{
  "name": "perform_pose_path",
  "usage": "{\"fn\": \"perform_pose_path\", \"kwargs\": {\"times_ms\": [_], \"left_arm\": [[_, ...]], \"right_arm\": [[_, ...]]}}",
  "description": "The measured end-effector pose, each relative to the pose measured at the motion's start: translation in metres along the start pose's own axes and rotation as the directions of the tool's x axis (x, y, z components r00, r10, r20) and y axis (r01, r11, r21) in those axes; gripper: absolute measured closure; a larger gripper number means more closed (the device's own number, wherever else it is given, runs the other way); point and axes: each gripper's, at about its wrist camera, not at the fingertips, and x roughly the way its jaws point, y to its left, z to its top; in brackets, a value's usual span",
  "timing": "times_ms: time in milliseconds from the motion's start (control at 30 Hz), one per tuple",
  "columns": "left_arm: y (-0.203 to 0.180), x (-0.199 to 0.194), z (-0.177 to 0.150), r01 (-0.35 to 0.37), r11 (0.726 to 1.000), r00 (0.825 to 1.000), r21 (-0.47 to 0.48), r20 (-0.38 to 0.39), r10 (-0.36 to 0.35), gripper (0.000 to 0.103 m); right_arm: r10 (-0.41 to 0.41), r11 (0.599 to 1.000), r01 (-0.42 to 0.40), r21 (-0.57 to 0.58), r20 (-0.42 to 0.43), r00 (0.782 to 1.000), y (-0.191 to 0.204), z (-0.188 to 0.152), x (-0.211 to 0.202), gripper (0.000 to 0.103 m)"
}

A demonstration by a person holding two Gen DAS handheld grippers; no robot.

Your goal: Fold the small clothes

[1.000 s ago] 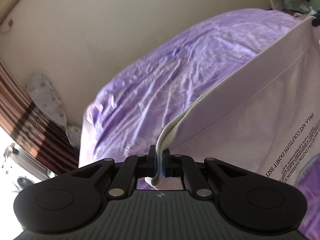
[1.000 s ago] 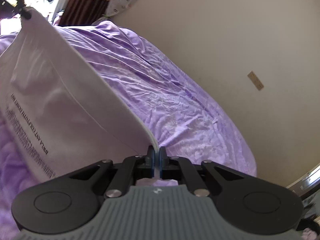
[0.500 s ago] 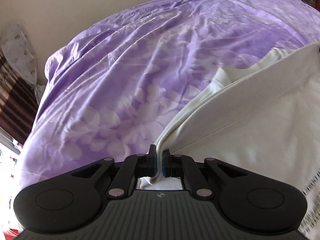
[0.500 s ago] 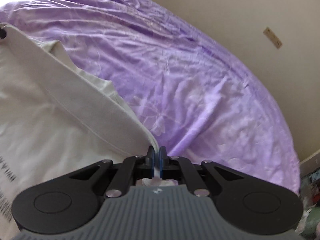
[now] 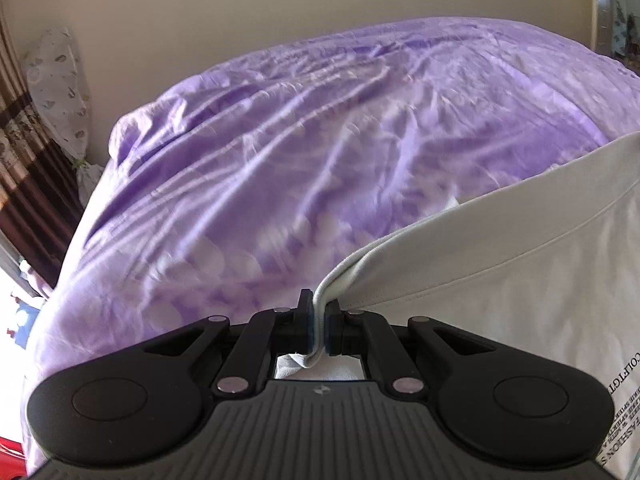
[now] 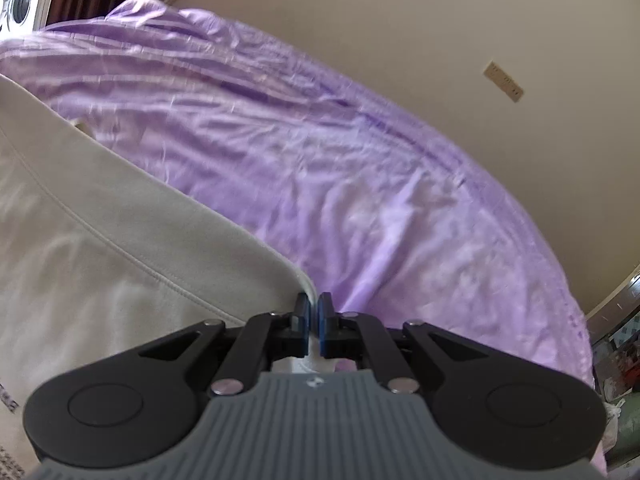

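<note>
Left gripper: fingers narrow, clamped on the hemmed edge of the white garment. Right gripper: fingers likewise pinched shut on the same hem, at its opposite corner.

Key relation: the garment's held edge ran between the two grippers, its long axis crossing from one hand to the other. From the left fingers the cloth spread away to the right; from the right fingers, to the left. Neither hand was nearer; each held its own end. The body of the garment lay low over the purple bed, ahead of and below both grippers.

Judgement: next move depends on lowering the edge evenly onto the bed.

Hidden: the garment's far end, and whether cloth touched the bed. Printed text cut off, unreadable. Bed blurred in both views.
</note>
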Motion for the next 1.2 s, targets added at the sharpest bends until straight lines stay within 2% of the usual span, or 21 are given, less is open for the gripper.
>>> {"fn": "perform_pose_path", "kwargs": {"times_ms": [167, 367, 500, 533, 600, 667, 700, 867, 1033, 1200], "left_arm": [[-0.004, 0.018, 0.015, -0.019, 1.000, 1.000, -0.001, -0.014, 0.019, 0.098], [-0.002, 0.048, 0.008, 0.010, 1.000, 0.998, -0.029, -0.056, -0.011, 0.097], [0.001, 0.057, 0.005, -0.004, 0.999, 0.999, -0.044, -0.051, 0.002, 0.080], [0.003, 0.057, 0.005, -0.013, 0.998, 0.999, -0.059, -0.043, 0.011, 0.072], [0.007, 0.054, 0.005, -0.059, 0.995, 0.998, -0.078, -0.030, 0.057, 0.043], [0.013, 0.049, 0.006, -0.087, 0.992, 0.996, -0.094, -0.024, 0.085, 0.034], [0.018, 0.046, 0.007, -0.092, 0.990, 0.996, -0.109, -0.023, 0.090, 0.034], [0.036, 0.015, 0.001, -0.054, 0.982, 0.997, -0.181, -0.068, 0.042, 0.034], [0.041, -0.029, -0.019, 0.016, 0.975, 0.992, -0.223, -0.121, -0.044, 0.035], [0.050, -0.074, -0.056, 0.080, 0.937, 0.984, -0.341, -0.124, -0.129, 0.034]], "right_arm": [[-0.014, 0.999, 0.015, 0.050, -0.005, 1.000, -0.009, 0.017, 0.009, 0.103], [0.004, 0.997, 0.002, 0.078, -0.072, 0.997, -0.005, 0.009, 0.046, 0.103], [0.009, 0.997, -0.002, 0.082, -0.086, 0.996, 0.001, 0.004, 0.063, 0.103], [0.007, 0.997, 0.000, 0.082, -0.087, 0.996, 0.002, 0.004, 0.066, 0.101], [0.000, 0.996, 0.007, 0.087, -0.081, 0.997, 0.002, 0.004, 0.067, 0.083], [-0.017, 0.996, 0.023, 0.086, -0.066, 0.998, 0.001, 0.005, 0.063, 0.043], [-0.033, 0.996, 0.038, 0.086, -0.061, 0.998, 0.000, 0.006, 0.060, 0.037], [-0.011, 0.988, 0.026, 0.154, -0.096, 0.995, -0.013, 0.007, 0.036, 0.036], [0.115, 0.953, -0.058, 0.297, -0.176, 0.978, -0.024, -0.010, -0.004, 0.036], [0.233, 0.887, -0.119, 0.446, -0.211, 0.949, -0.030, -0.042, -0.053, 0.036]]}}
